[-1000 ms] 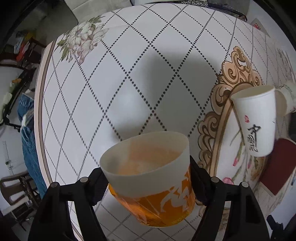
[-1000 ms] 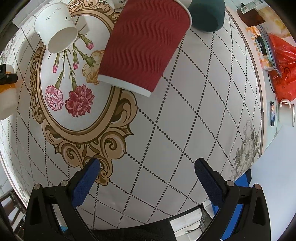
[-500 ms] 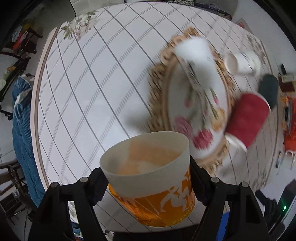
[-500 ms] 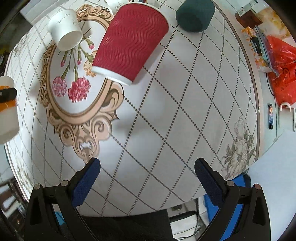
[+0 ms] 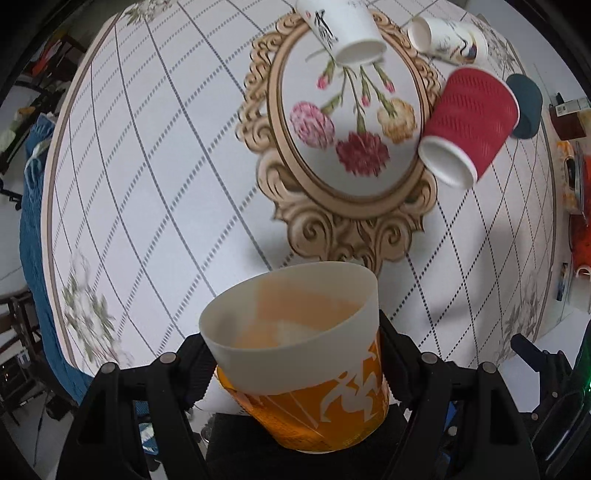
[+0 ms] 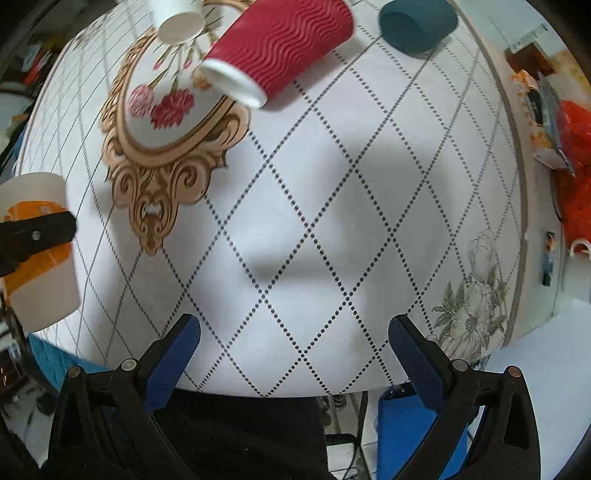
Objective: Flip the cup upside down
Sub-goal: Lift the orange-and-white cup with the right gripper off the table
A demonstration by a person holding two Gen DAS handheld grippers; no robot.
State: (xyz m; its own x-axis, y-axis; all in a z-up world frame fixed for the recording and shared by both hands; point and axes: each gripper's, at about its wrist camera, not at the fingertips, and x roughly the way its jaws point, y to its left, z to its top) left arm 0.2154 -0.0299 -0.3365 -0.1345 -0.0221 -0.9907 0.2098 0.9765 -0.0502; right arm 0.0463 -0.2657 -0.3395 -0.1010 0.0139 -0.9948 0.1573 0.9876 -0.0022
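Note:
My left gripper (image 5: pixel 295 369) is shut on an orange and white paper cup (image 5: pixel 306 376), held in the air above the near edge of the table with its open mouth facing forward toward the table. The cup also shows at the left edge of the right wrist view (image 6: pixel 37 251), with a black finger (image 6: pixel 35 234) across it. My right gripper (image 6: pixel 293 360) is open and empty above the near part of the table.
On the patterned tablecloth (image 5: pixel 166 166) a red ribbed cup (image 5: pixel 469 125) lies on its side, with a white printed cup (image 5: pixel 343 33), another small white cup (image 5: pixel 447 40) and a dark teal cup (image 5: pixel 524 105) further back. Clutter sits past the right table edge (image 6: pixel 569 155).
My left gripper has lifted and swung with the orange cup, so the view now takes in the whole table. My right gripper has pulled back toward the near edge.

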